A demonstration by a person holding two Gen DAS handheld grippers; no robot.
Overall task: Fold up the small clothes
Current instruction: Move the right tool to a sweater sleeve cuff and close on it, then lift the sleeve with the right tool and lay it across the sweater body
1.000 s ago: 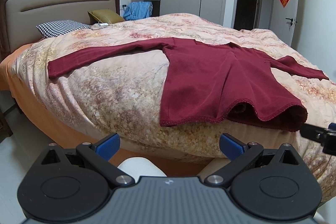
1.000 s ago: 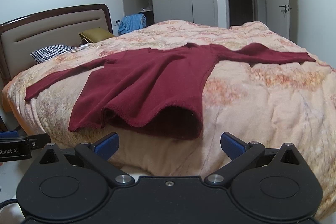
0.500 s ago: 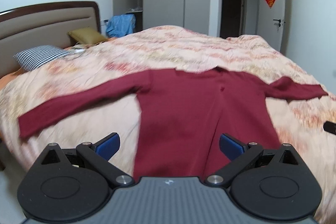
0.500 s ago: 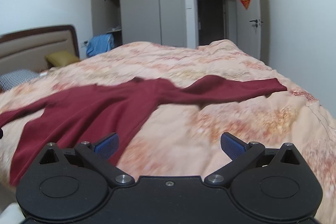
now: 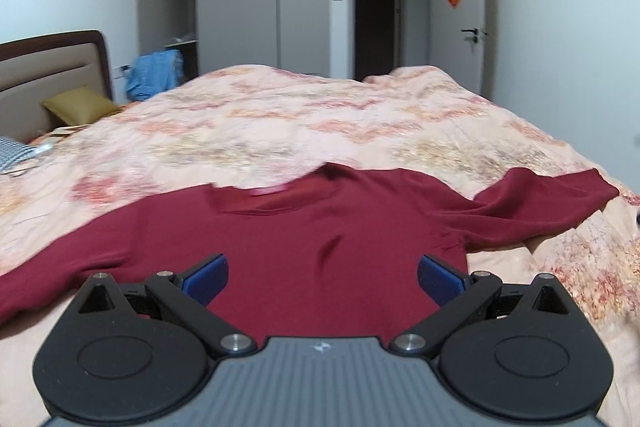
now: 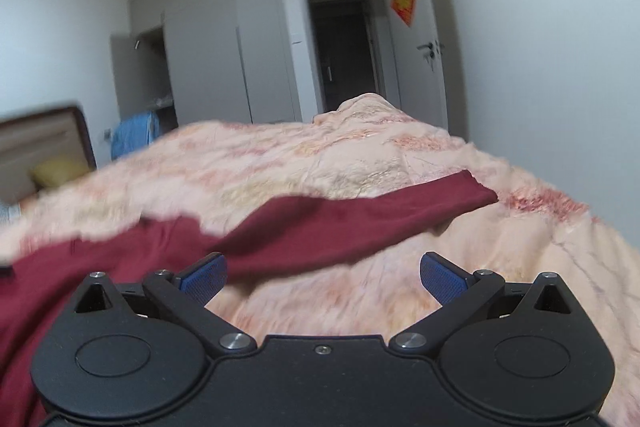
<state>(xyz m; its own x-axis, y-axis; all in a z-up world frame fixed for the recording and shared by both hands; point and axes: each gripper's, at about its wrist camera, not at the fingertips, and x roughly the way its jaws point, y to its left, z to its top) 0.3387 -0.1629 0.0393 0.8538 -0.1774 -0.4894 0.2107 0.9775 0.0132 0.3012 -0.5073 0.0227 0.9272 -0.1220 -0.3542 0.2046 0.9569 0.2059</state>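
Note:
A dark red long-sleeved top (image 5: 304,243) lies spread flat on the bed, collar away from me, sleeves stretched out to both sides. My left gripper (image 5: 323,279) hovers over the middle of its body, open, with nothing between the blue pads (image 5: 206,277). In the right wrist view the top (image 6: 340,231) shows its right sleeve running to a cuff at the right. My right gripper (image 6: 323,277) is open just in front of that sleeve, above the quilt, holding nothing.
A peach floral quilt (image 5: 320,123) covers the whole bed. At the far left stand the headboard (image 5: 52,67), a yellow pillow (image 5: 76,105) and a blue garment (image 5: 154,75). Wardrobes and a dark doorway (image 5: 376,23) lie beyond; a door (image 6: 432,47) is on the right.
Both grippers have moved forward from the bed's near edge over the top; the left now hangs above its chest, the right near its right sleeve. Both stay open.

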